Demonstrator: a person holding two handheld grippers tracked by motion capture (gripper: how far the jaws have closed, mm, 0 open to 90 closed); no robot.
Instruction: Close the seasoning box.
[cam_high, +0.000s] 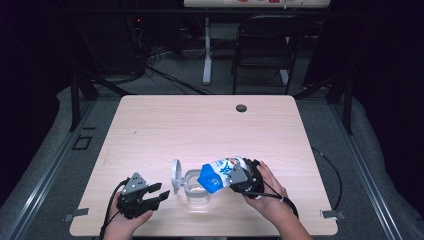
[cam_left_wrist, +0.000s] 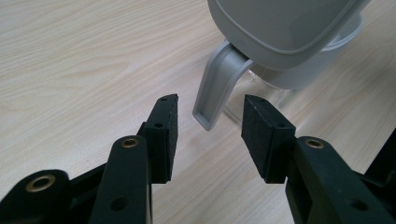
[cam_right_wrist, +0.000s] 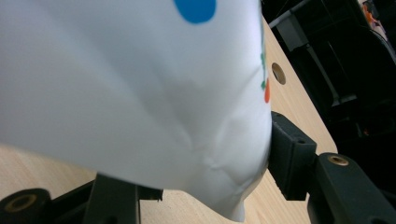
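Note:
A clear container (cam_high: 198, 192) stands near the table's front edge, its grey-white lid (cam_high: 176, 175) flipped up on its left side. My right gripper (cam_high: 238, 176) is shut on a white and blue printed bag (cam_high: 219, 173), held tilted with its blue end over the container's mouth. In the right gripper view the bag (cam_right_wrist: 140, 84) bulges between the jaws of the gripper (cam_right_wrist: 205, 179). My left gripper (cam_high: 162, 193) rests open just left of the lid. In the left gripper view the lid (cam_left_wrist: 285, 28) and its hanging tab (cam_left_wrist: 217, 86) lie just beyond the open gripper (cam_left_wrist: 208, 135), apart from the pads.
The light wooden table (cam_high: 200, 125) has a round cable hole (cam_high: 241, 108) at the back right. Behind it stand a dark chair (cam_high: 262, 45) and a white desk leg (cam_high: 206, 50). A cable (cam_high: 330, 165) runs off the table's right edge.

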